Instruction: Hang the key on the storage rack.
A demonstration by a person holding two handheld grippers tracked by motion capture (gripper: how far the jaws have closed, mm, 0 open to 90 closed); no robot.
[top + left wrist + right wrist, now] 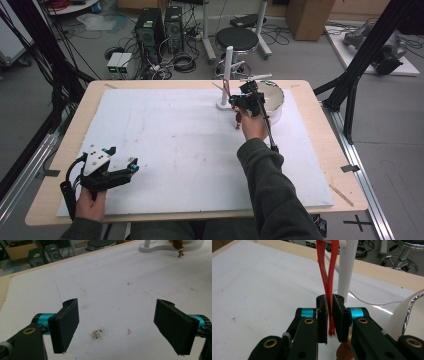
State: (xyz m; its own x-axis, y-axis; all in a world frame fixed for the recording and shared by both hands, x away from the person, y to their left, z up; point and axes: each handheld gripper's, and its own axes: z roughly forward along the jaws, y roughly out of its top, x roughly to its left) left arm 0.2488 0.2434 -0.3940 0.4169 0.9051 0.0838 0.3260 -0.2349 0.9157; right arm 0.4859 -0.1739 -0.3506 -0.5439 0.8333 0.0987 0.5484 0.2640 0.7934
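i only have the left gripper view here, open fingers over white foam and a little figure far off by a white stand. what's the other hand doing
Observer: In the right gripper view the right gripper is shut on a red strap that runs up toward the white stand.
Operator: is that figure hanging or on the table
Observer: From the high view, the small figure hangs just under the right gripper; I cannot tell if it touches the foam mat.
Operator: anything beside the stand
Observer: A white bowl with a shiny inside sits right next to it, on the far right part of the mat.
Operator: and my gripper
Observer: The left gripper is at the near left corner, open.
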